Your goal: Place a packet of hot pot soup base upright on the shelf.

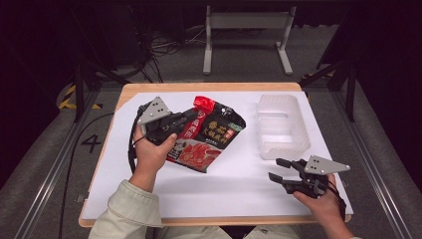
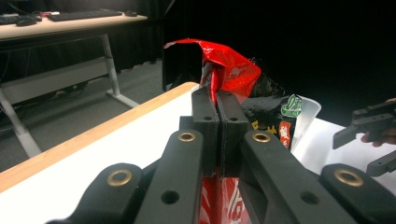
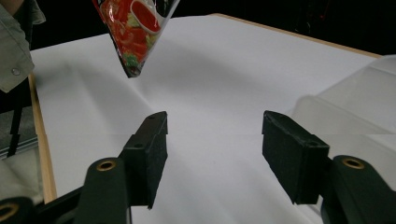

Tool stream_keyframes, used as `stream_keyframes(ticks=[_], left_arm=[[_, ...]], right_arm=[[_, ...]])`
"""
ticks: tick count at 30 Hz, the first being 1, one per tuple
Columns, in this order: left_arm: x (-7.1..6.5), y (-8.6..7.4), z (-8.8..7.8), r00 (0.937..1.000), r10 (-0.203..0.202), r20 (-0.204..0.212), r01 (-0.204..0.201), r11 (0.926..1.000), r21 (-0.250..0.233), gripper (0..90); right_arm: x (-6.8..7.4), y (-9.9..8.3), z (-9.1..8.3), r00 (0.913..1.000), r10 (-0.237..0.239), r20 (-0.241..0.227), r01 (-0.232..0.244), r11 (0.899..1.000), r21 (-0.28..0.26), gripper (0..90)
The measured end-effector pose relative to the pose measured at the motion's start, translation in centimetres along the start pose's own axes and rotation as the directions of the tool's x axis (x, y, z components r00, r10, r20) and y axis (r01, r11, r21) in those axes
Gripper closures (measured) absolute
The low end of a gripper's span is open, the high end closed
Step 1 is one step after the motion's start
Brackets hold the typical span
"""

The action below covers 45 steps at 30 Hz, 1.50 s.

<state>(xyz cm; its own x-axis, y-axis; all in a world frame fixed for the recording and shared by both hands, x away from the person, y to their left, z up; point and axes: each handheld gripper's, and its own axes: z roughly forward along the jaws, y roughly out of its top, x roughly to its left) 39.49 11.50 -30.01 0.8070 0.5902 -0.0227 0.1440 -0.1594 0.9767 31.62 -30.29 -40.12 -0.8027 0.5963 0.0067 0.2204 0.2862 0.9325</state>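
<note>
A black and red snack bag [image 1: 208, 134] with a food picture hangs above the white table cover, held up by my left gripper [image 1: 191, 117], which is shut on its left edge. In the left gripper view the jaws pinch the bag [image 2: 233, 70] just below its crumpled red top. My right gripper [image 1: 278, 169] stands open near the table's front right, with nothing between its jaws. In the right gripper view its open jaws [image 3: 215, 140] face bare white cover, and the bag's lower corner [image 3: 133, 32] hangs at the upper left.
A clear plastic bin [image 1: 281, 127] stands on the white cover at the right, just beyond my right gripper. The wooden table edge [image 1: 209, 86] runs along the back. A desk frame [image 1: 246, 35] stands on the floor beyond.
</note>
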Motion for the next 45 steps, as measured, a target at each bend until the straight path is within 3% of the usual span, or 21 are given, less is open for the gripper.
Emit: stream_keyframes(ticks=[7,10,15,20,31,36,45], left_arm=[[-0.2,-0.2,0.1,0.9999,-0.010,0.008,0.010,0.9999,-0.013,88.5],[-0.3,-0.2,0.1,0.9998,-0.015,0.015,0.015,0.9997,-0.019,88.5],[-0.5,-0.2,0.0,0.9995,-0.019,0.026,0.020,0.9994,-0.027,88.5],[-0.8,-0.1,0.1,0.9996,-0.012,0.027,0.012,0.9994,-0.031,88.4],[-1.7,0.0,0.3,0.9993,0.002,0.038,0.000,0.9992,-0.041,88.3],[-2.0,0.1,0.5,0.9983,-0.003,0.057,0.005,0.9988,-0.049,88.3],[-2.4,-0.1,0.7,0.9979,-0.008,0.065,0.012,0.9977,-0.066,88.2]], right_arm=[[0.7,2.1,2.6,0.9981,-0.015,-0.059,0.012,0.999,-0.037,37.1],[0.7,2.6,4.0,0.9980,-0.006,-0.063,0.003,0.999,-0.033,37.2],[0.6,3.5,5.8,0.9967,-0.009,-0.081,0.003,0.997,-0.075,37.3],[0.7,4.5,6.9,0.9947,-0.013,-0.102,0.000,0.992,-0.129,39.4],[0.8,6.1,8.7,0.9787,-0.014,-0.205,-0.010,0.993,-0.117,39.6],[0.9,6.2,9.3,0.9751,-0.022,-0.221,-0.007,0.991,-0.131,39.1],[1.3,6.2,10.4,0.9702,0.023,-0.241,-0.066,0.983,-0.169,39.2]])
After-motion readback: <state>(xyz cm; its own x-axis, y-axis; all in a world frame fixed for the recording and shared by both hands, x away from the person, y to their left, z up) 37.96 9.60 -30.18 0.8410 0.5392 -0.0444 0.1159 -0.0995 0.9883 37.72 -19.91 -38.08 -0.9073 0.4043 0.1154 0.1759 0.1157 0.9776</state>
